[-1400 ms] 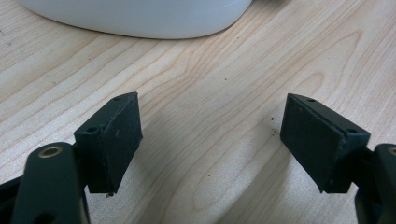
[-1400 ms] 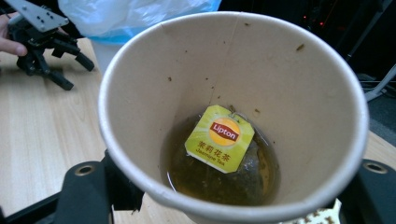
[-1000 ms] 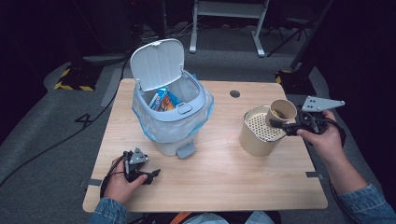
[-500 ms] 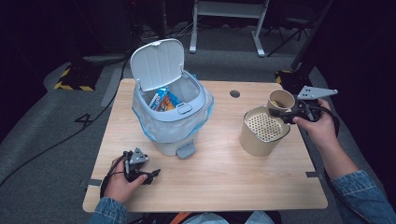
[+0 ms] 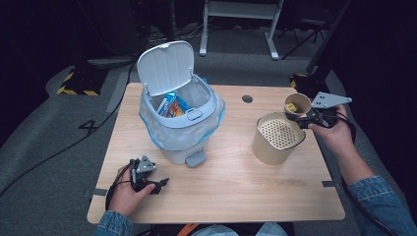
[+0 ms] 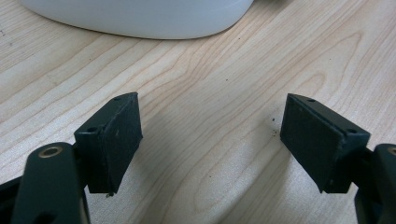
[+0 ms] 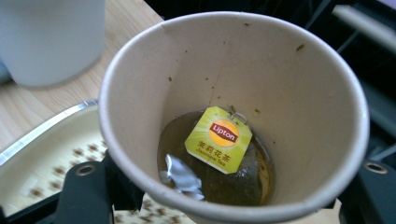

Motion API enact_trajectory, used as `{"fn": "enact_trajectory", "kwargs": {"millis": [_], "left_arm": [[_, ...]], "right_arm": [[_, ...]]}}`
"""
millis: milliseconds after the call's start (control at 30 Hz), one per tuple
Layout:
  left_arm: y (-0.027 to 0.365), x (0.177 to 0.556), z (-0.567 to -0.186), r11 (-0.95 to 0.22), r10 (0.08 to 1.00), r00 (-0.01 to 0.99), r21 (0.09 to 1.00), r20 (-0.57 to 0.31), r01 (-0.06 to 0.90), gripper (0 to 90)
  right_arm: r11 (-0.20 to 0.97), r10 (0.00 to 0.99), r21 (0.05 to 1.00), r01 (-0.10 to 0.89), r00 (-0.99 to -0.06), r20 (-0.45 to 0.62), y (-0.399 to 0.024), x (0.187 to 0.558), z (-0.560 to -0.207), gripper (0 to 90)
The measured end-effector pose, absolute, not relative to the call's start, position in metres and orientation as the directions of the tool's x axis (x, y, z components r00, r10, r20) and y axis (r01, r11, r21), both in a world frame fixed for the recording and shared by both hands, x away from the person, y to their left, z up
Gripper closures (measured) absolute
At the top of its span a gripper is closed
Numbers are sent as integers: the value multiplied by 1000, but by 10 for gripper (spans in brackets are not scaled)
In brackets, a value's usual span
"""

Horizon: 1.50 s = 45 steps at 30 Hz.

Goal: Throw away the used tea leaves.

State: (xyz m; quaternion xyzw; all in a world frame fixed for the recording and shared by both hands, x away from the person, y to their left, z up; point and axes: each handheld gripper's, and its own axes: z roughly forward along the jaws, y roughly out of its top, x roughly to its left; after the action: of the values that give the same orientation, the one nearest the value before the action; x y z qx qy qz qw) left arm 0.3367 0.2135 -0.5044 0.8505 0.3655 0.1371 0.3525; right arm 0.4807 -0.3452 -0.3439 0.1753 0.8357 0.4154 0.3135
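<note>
1. Left gripper (image 5: 160, 184) rests low on the wooden table (image 5: 236, 187) at the near left, held in the person's left hand (image 5: 129, 191). Jaws spread wide, nothing between them (left gripper view: bare wood grain between the pads (image 6: 116, 140)).
2. Just beyond it stands the white pedal bin (image 5: 182, 123), lid up, liner bag folded over the rim, coloured packets inside. Its white base (image 6: 140, 18) sits near the top of the left gripper view.
3. Mid right: a beige canister (image 5: 276, 140) with a perforated strainer top, upright on the table.
4. Right gripper (image 5: 295, 114) grasps a paper cup (image 5: 297, 104), one jaw on each side of the cup wall (seen in the right gripper view). Right hand (image 5: 332, 132) comes in from the right edge.
5. The cup is held clear of the table, over the far right rim of the canister, roughly upright.
6. Inside the cup (image 7: 233, 116): some tea liquid, a wet tea bag and a yellow-green Lipton tag (image 7: 218, 139).
</note>
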Motion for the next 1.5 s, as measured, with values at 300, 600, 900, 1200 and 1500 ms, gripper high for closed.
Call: {"fn": "enact_trajectory", "kwargs": {"millis": [300,600,900,1200,1500], "left_arm": [[214,337,-504,-485,718,695,699,-24,526,209],[214,337,-504,-484,719,694,700,-24,525,209],[214,337,-504,-485,719,695,699,-24,526,209],[214,337,-504,-482,720,693,700,-27,528,210],[214,337,-504,-482,722,691,698,-24,529,209]], "right_arm": [[690,447,708,-151,-680,-581,-345,476,-349,324],[816,287,509,-274,-573,-768,-339,466,-355,330],[886,104,292,-360,-461,-881,-327,455,-359,332],[922,-131,-4,-386,-303,-944,-314,444,-365,335],[896,-328,-258,-362,-147,-933,-311,436,-370,336]]}}
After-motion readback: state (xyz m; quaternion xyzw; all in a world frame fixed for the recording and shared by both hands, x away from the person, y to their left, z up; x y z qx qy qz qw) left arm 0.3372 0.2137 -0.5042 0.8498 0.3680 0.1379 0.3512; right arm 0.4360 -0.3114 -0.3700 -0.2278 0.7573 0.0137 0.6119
